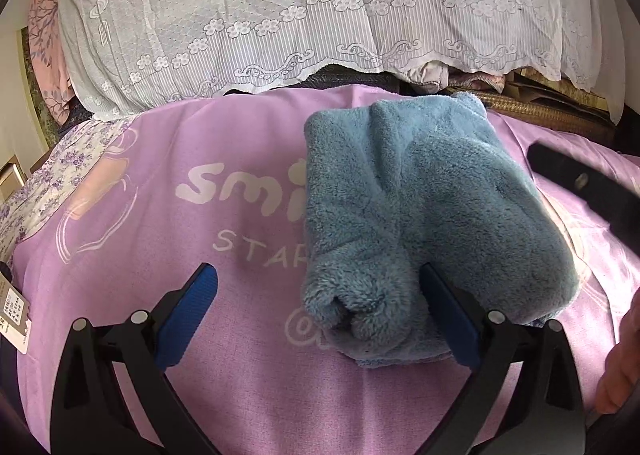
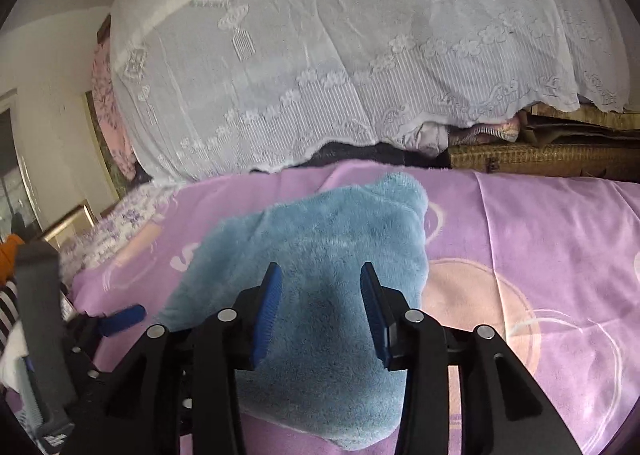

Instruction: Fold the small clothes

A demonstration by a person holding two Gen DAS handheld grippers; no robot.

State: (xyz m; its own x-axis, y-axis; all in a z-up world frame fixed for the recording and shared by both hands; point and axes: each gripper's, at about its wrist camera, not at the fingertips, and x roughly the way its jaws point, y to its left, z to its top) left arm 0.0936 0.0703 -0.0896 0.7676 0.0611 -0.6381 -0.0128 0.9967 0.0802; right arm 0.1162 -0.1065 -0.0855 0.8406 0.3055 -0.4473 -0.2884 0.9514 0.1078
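Note:
A blue fleece garment lies folded into a thick bundle on the purple printed sheet. My left gripper is open wide at its near rolled end: the right pad touches the fleece's side, while the left pad stands clear over the sheet. In the right wrist view the same fleece lies under my right gripper, which is open with a bare gap between its blue pads and nothing pinched. A black part of the right gripper shows beside the bundle.
A white lace cloth drapes over a pile behind the sheet. A woven wicker case stands at the back right. Floral fabric lies at the left edge. A person's hand is at the right border.

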